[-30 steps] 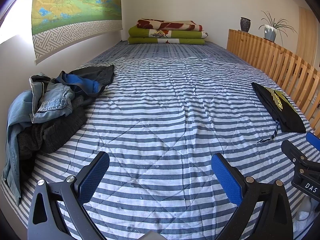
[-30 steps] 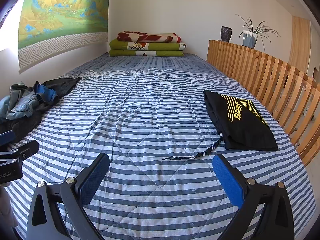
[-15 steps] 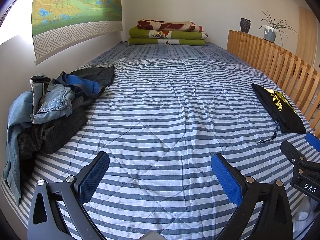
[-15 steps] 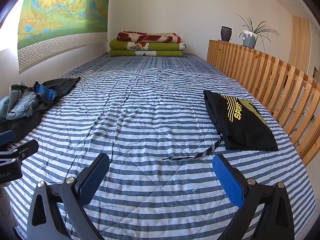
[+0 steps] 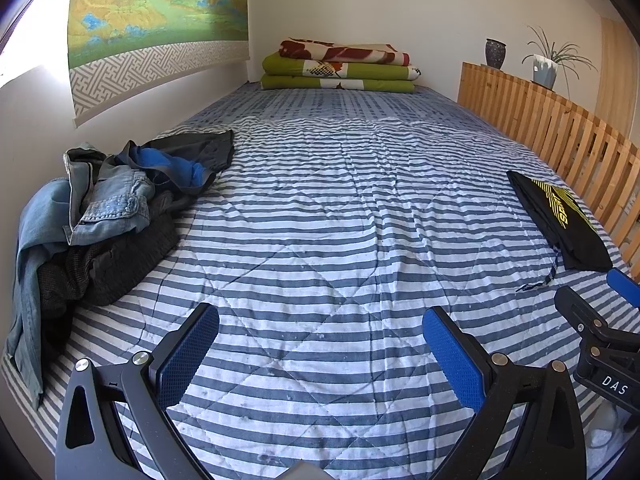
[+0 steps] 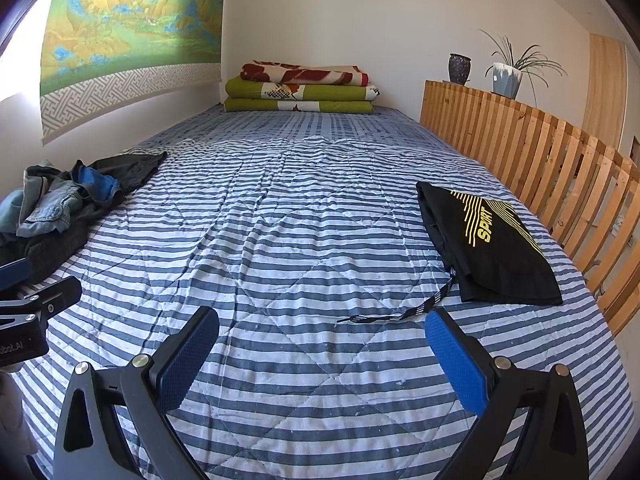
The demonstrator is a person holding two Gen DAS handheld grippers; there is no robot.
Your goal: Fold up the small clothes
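- The left gripper [image 5: 320, 344] hovers above a blue-and-white striped quilt [image 5: 340, 216], jaws spread wide and empty; nothing lies between its blue pads [image 5: 452, 356].
- The right gripper [image 6: 322, 344] hangs beside it, equally wide and empty, a loose drawstring [image 6: 404, 310] just beyond its fingertips.
- Folded black shorts [image 6: 488, 248] printed "SPORT" lie flat at 2 o'clock in the right wrist view, near the wooden slatted rail [image 6: 540, 160].
- A heap of unfolded clothes [image 5: 100, 216], denim on top with blue and dark fabric, sits at 10 o'clock against the wall.
- Stacked blankets [image 5: 340, 66] rest at 12 o'clock at the far end; a dark vase [image 6: 459, 68] and potted plant [image 6: 508, 76] stand on the rail's ledge, and a landscape hanging [image 5: 160, 12] covers the left wall.
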